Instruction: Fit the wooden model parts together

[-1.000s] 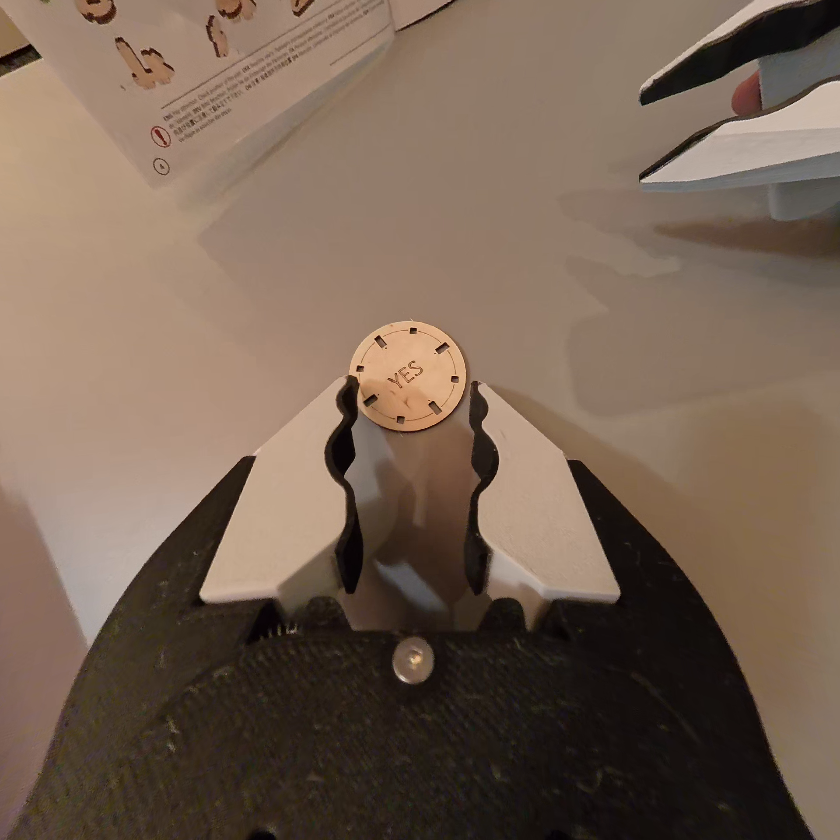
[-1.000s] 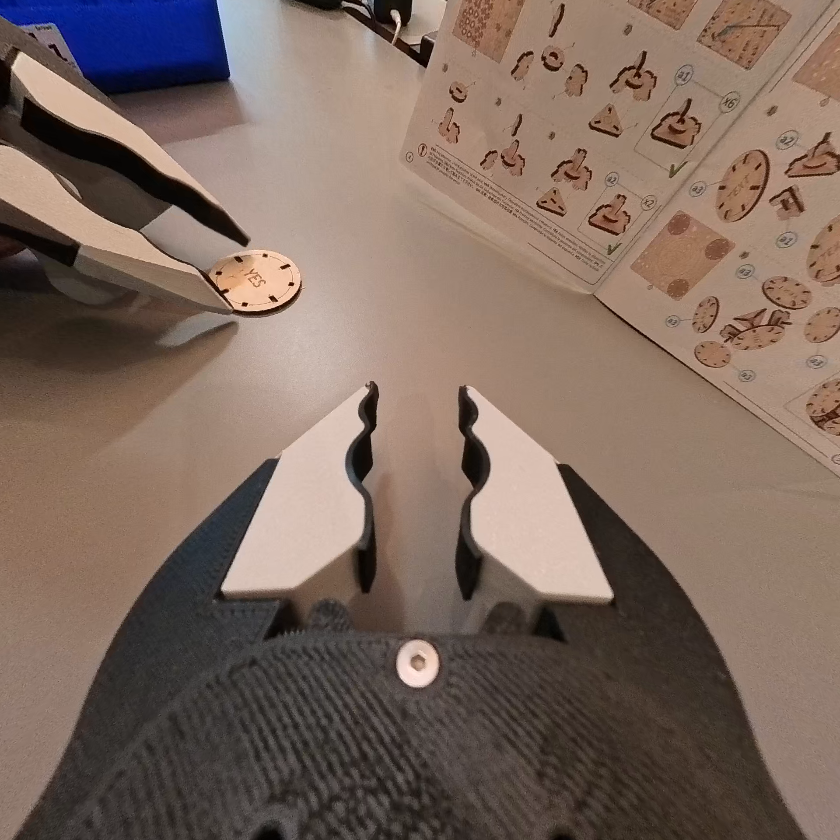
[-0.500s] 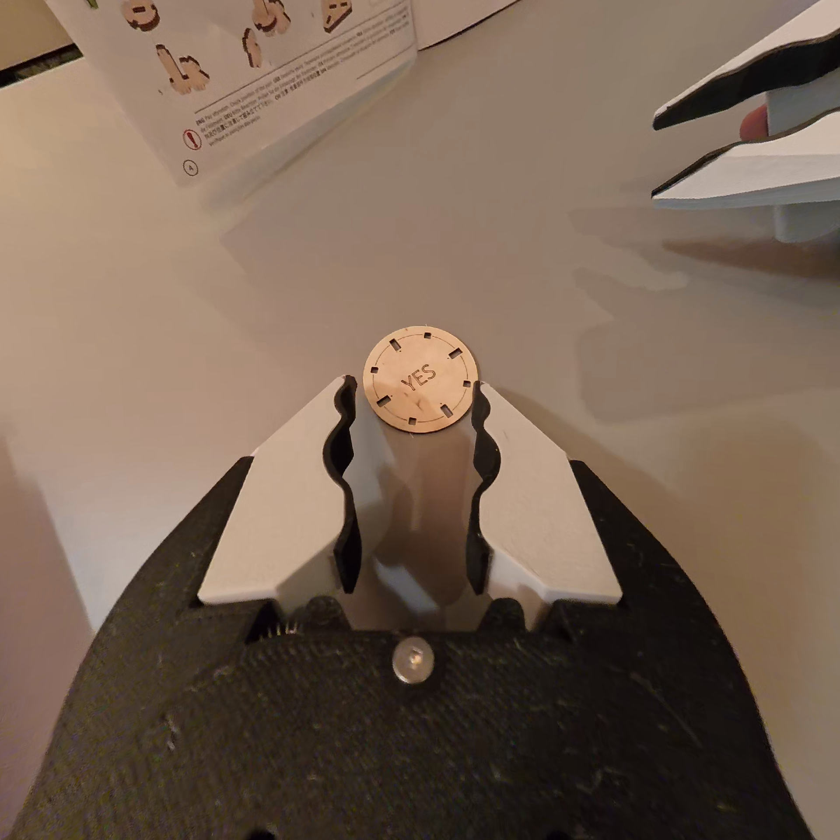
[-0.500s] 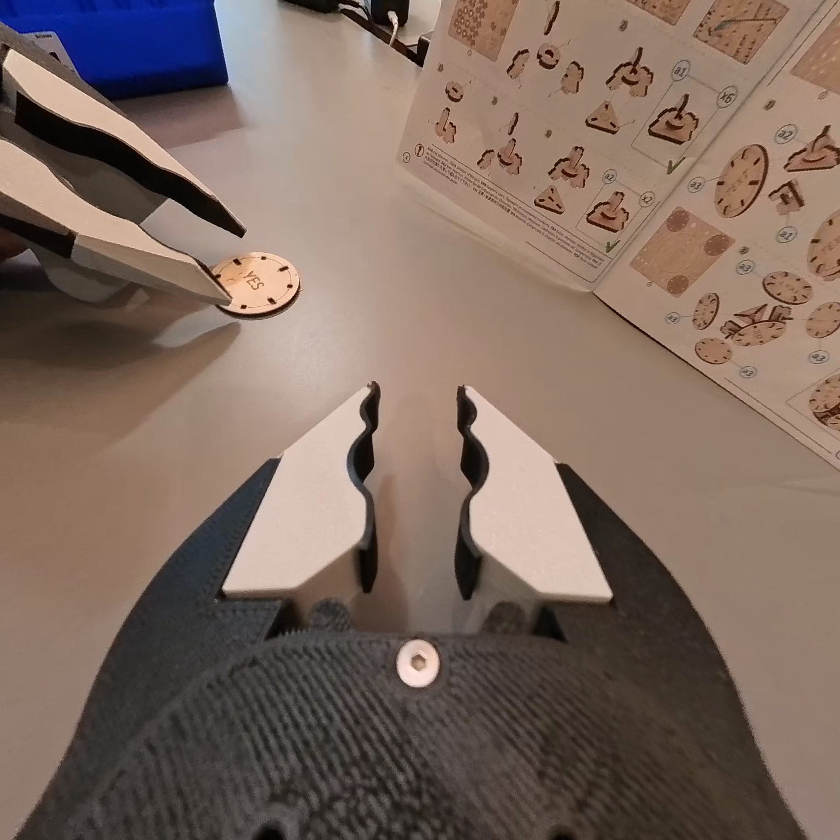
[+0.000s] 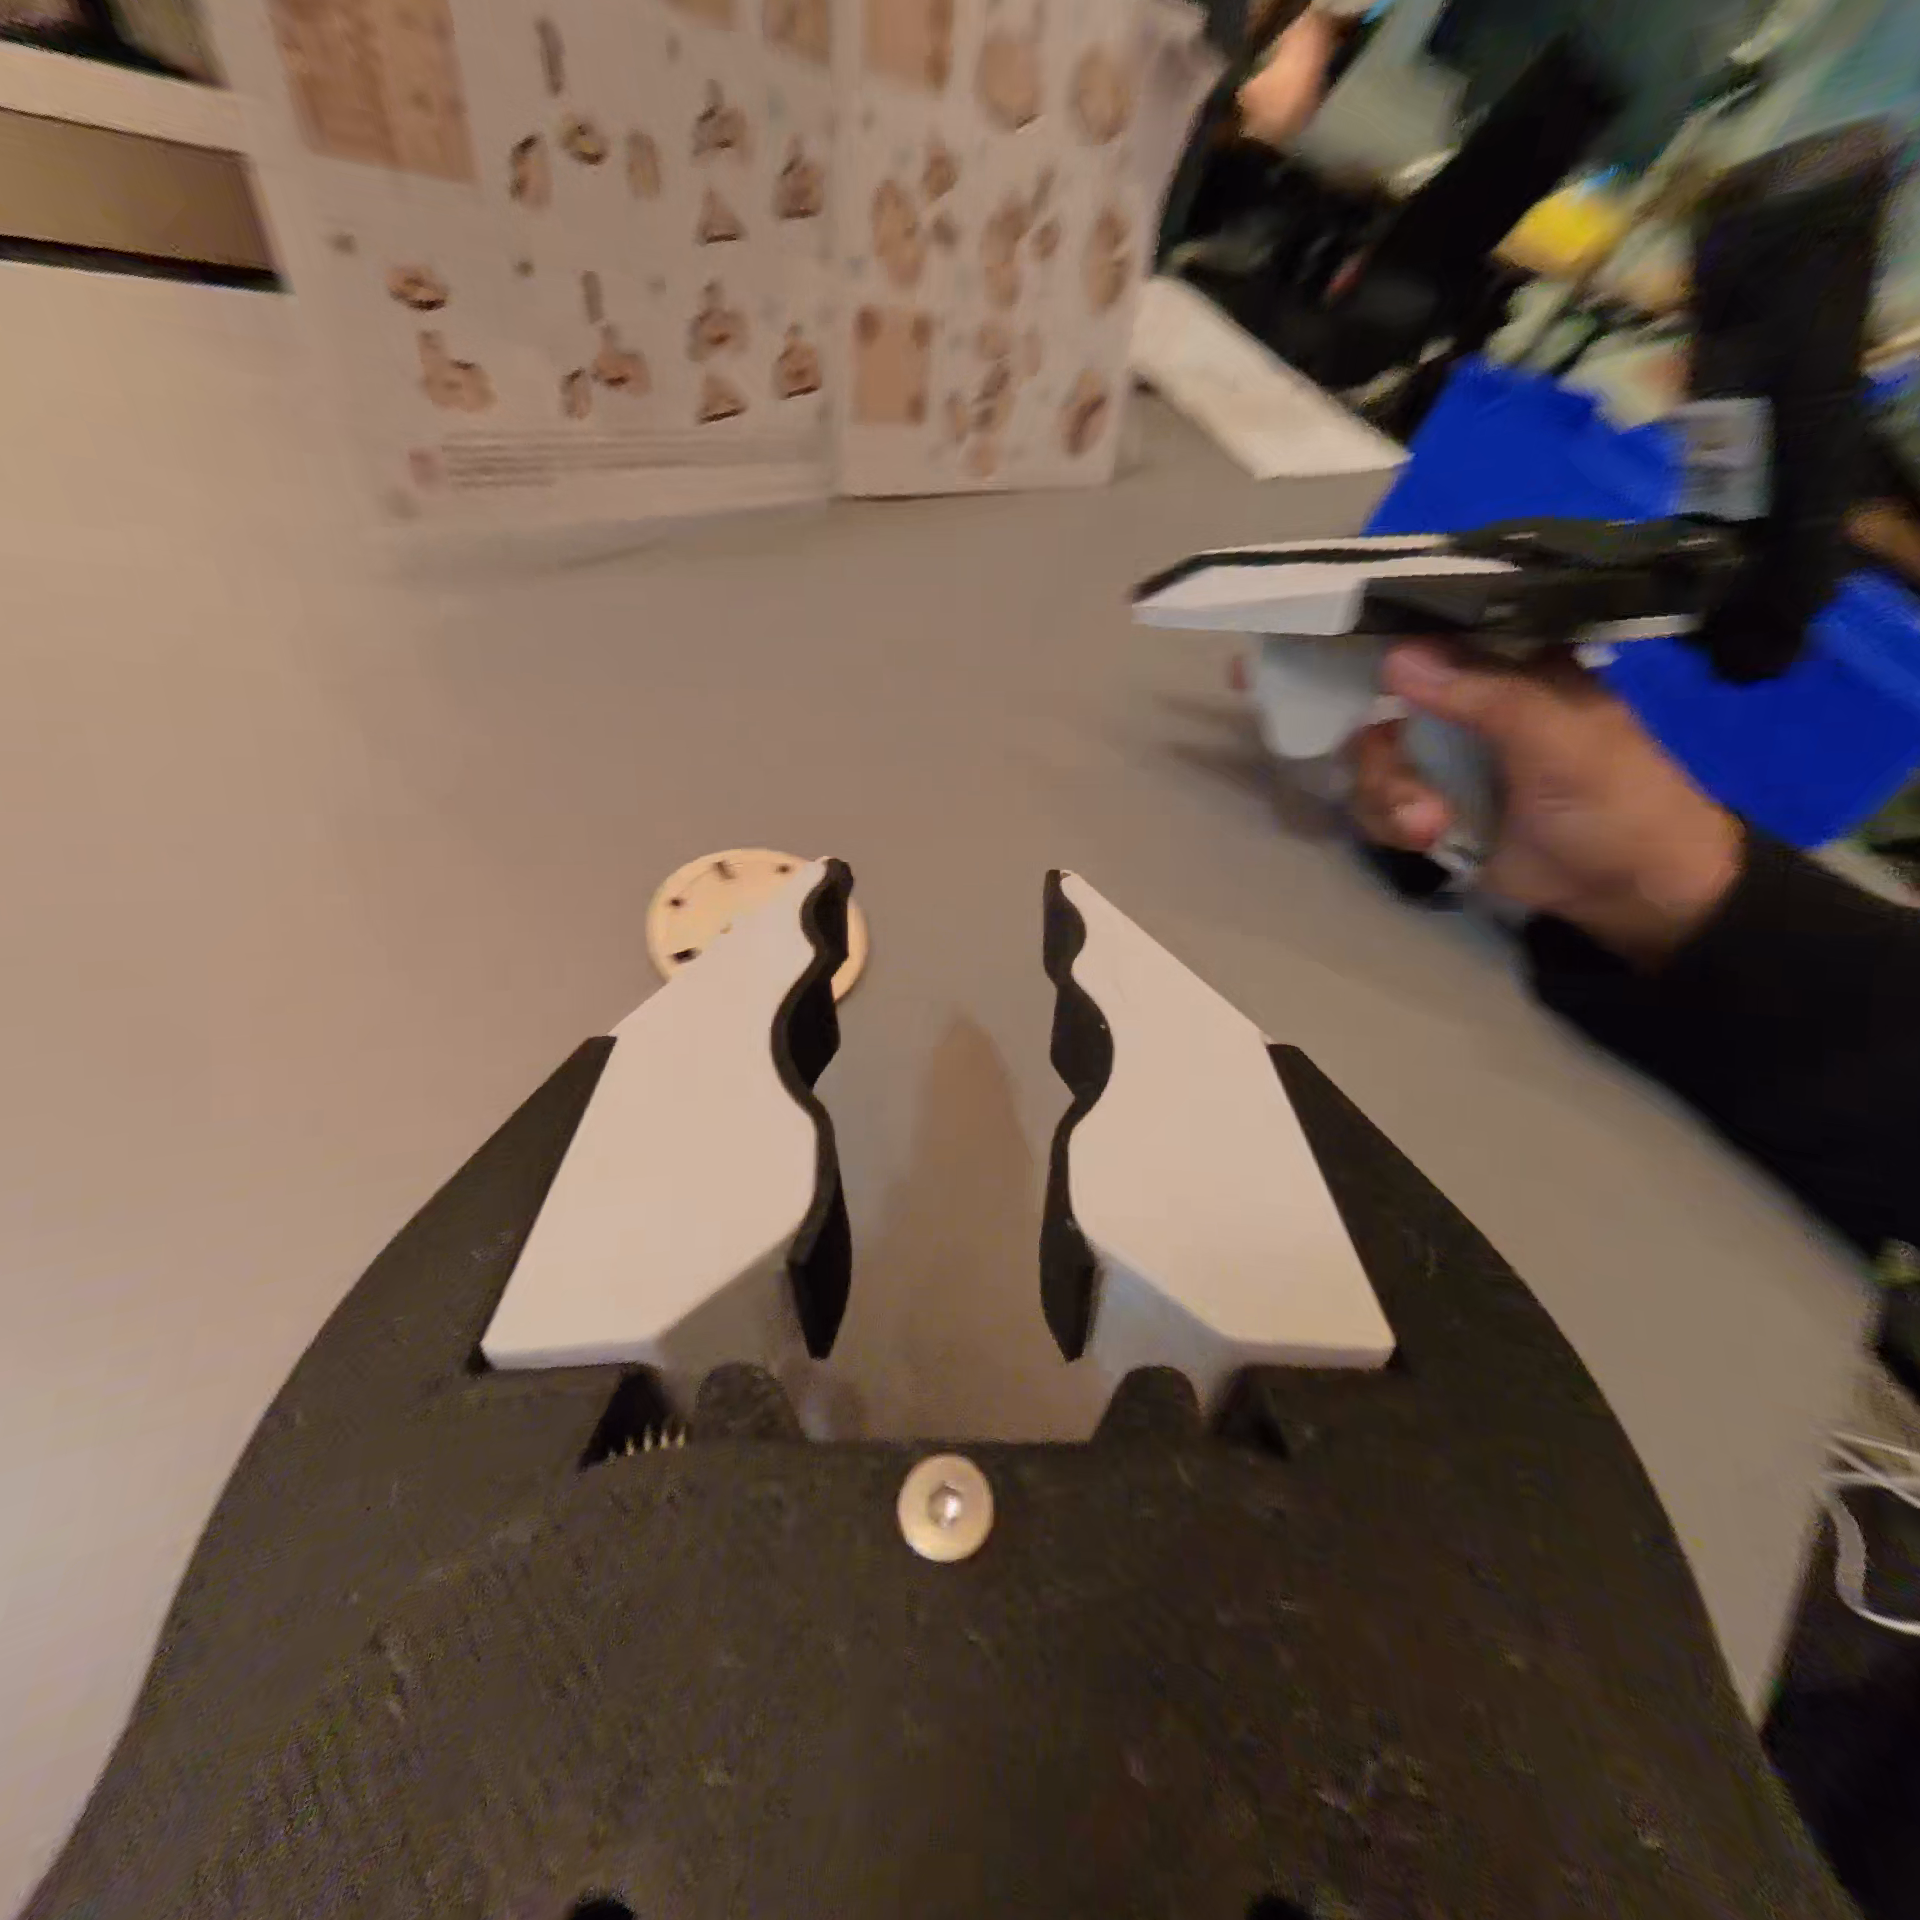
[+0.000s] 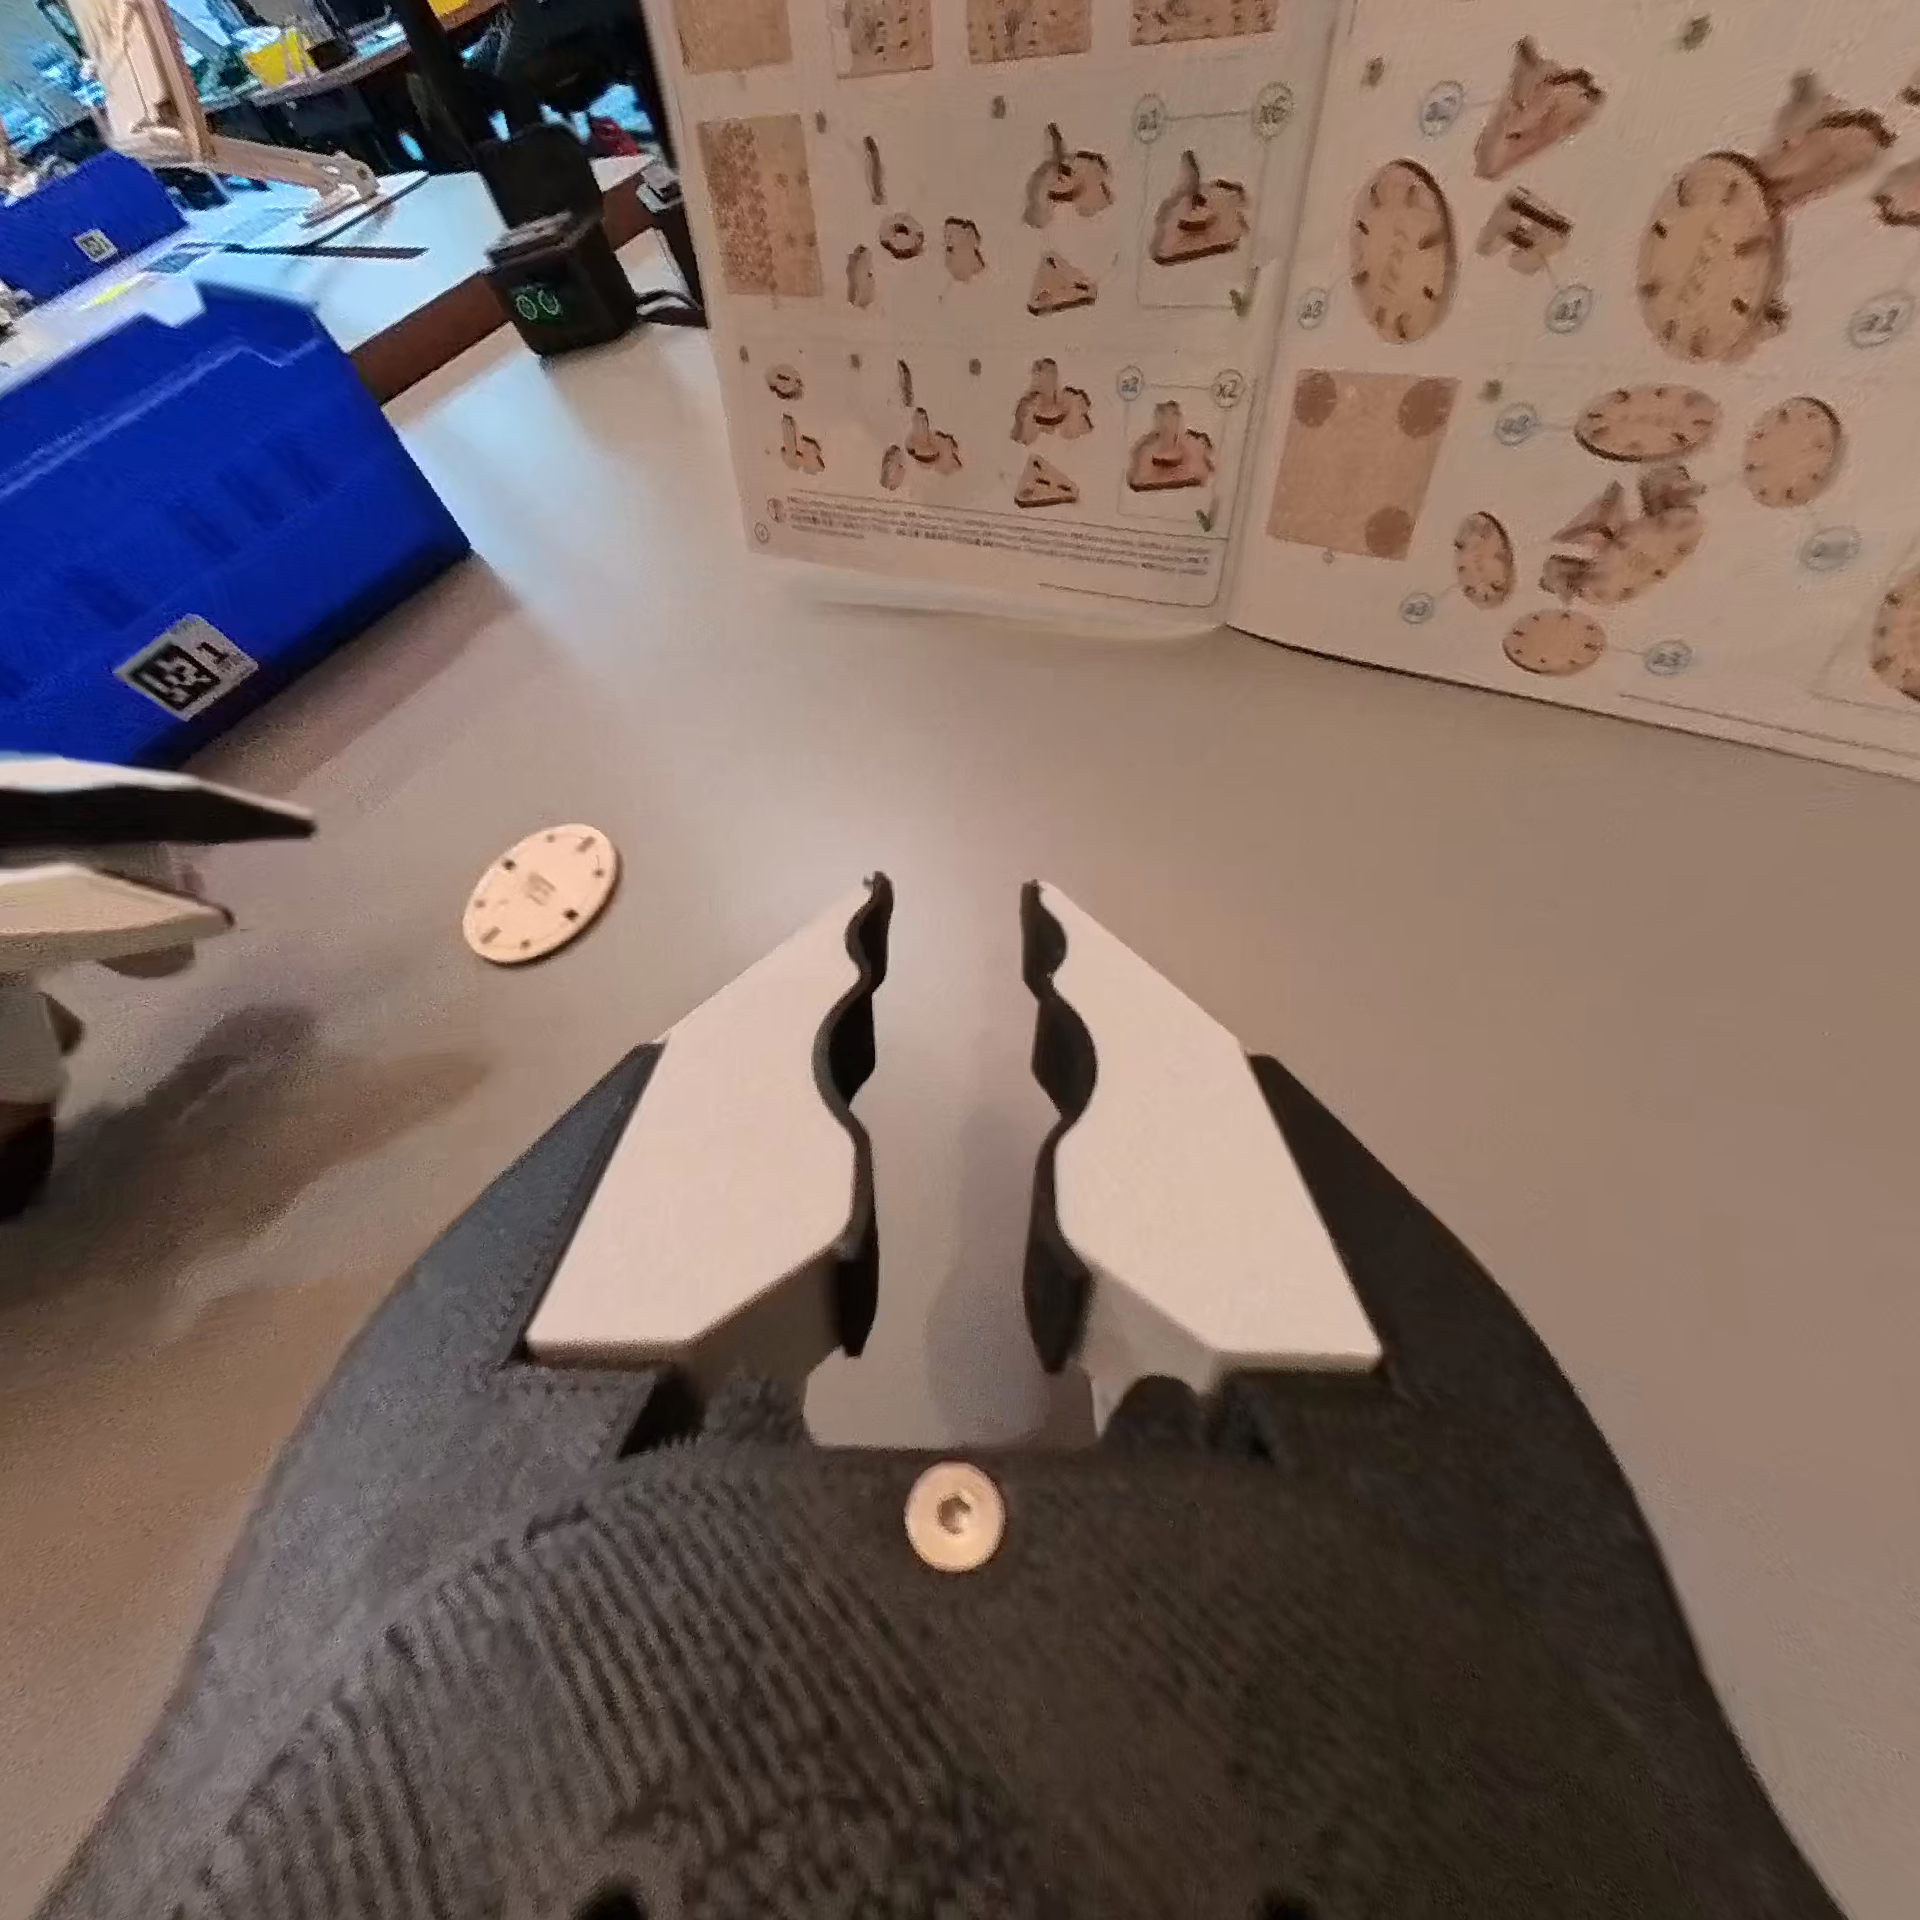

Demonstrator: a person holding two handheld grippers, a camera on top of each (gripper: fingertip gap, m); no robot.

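A round, flat wooden disc [image 5: 707,904] with small slots lies on the grey table [image 5: 416,831]. In the left wrist view it is partly hidden behind my left finger. My left gripper [image 5: 948,878] is open with nothing between its pads and hovers above the table, just right of the disc. My right gripper [image 6: 954,888] is open and empty over bare table. The disc [image 6: 540,894] lies free to its left. The left gripper [image 6: 260,873] shows at the left edge of the right wrist view, apart from the disc. The right gripper [image 5: 1247,592] shows at the right of the left wrist view, held by a hand [image 5: 1558,790].
An open instruction booklet [image 6: 1039,312] with pictures of wooden parts stands at the back; it also shows in the left wrist view [image 5: 727,260]. A blue bin [image 6: 156,499] sits at the left, and a black box [image 6: 561,281] behind it. The table edge is on the right in the left wrist view. Left tips to right tips: about 15 cm.
The left gripper has drawn back from the disc, which stays flat on the table. Both grippers have lifted and tilted up, and their jaws have narrowed somewhat without gripping anything.
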